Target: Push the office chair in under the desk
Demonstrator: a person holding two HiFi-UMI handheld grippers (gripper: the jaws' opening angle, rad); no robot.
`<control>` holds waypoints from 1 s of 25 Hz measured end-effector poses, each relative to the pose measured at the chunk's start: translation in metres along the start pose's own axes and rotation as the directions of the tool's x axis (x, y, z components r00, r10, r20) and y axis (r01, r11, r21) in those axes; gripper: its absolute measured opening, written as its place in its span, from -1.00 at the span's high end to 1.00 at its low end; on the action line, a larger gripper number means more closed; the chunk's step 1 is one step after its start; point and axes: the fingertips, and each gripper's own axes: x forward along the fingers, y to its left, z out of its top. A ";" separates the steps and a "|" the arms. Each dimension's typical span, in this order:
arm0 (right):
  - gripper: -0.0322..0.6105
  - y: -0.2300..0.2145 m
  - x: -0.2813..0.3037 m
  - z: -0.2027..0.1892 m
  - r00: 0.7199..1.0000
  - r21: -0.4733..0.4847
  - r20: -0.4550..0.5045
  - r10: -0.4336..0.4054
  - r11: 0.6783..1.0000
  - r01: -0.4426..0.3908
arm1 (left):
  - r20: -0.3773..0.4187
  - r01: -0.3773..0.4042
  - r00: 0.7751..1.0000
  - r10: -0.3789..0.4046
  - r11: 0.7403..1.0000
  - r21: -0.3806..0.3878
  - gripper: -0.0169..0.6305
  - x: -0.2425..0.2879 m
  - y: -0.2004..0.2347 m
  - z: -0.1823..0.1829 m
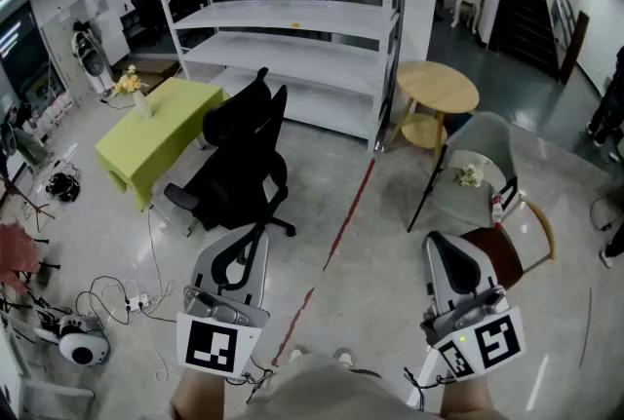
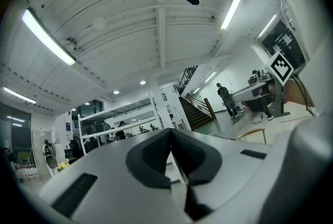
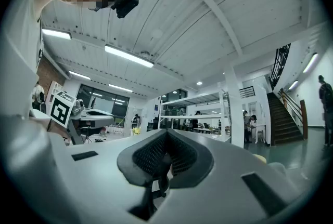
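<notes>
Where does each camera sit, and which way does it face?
Head view: on the person's head, facing steeply down at office chair, desk, left gripper, right gripper, forearms.
Left gripper view: on that gripper, facing level past its shut jaws; right gripper shows.
Right gripper view: likewise; left gripper shows.
Both gripper views share the shelves and stairs.

Black office chair beside green-clothed desk

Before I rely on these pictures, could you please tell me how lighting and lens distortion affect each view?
Head view: evenly lit and sharp; the shelving bows from the wide lens, the office chair reads clearly. Left gripper view: strong fisheye, dark corners, and the ceiling strip light glares. Right gripper view: same fisheye and dark corners.
</notes>
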 end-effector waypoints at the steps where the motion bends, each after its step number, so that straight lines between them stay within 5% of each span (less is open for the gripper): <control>1: 0.88 -0.005 -0.003 -0.002 1.000 0.005 -0.001 -0.006 1.000 0.006 | -0.003 0.000 1.000 0.000 1.000 0.001 0.93 0.002 -0.004 -0.001; 25: 0.88 -0.068 -0.014 -0.029 0.999 -0.015 -0.035 -0.019 1.000 0.019 | -0.001 0.023 1.000 -0.023 1.000 0.008 0.93 0.051 -0.055 -0.007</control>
